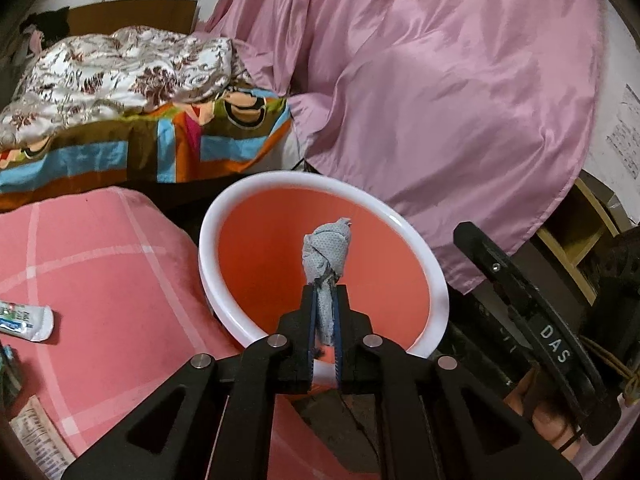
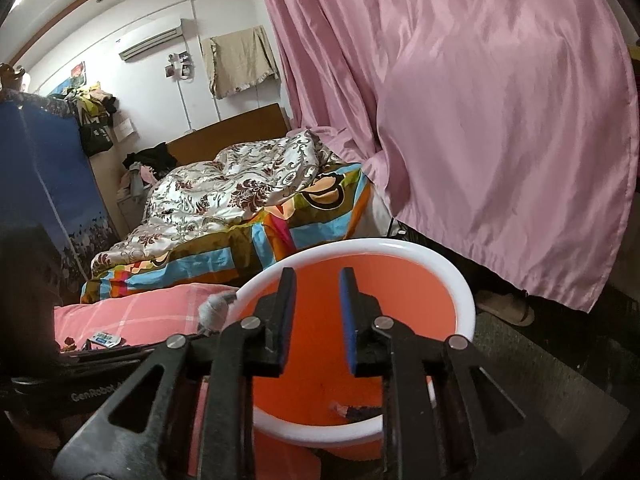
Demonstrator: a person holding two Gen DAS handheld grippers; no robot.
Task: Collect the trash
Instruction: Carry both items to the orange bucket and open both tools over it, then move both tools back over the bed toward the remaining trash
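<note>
Drop-off step of the trash collecting, judged from the layout.

Orange bin (image 1: 320, 256) with white rim, directly beneath and ahead of both tools, mouth open upward beside the pink checked bed (image 1: 100, 264).

Left hand-held gripper (image 1: 325, 312), pitched downward over the bin's near rim, nearly closed and pinching a crumpled grey tissue wad (image 1: 328, 256) standing up past the fingertips, above the bin's inside.

Right hand-held gripper (image 2: 318, 312), also angled down over the bin, jaws narrowly parted with nothing between them.

Small scrap (image 2: 352, 410) already at the bin's bottom.

Toothpaste tube (image 1: 26, 320) off to the left on the bed.

Next move probably: parting the left jaws so the wad falls inside.
</note>
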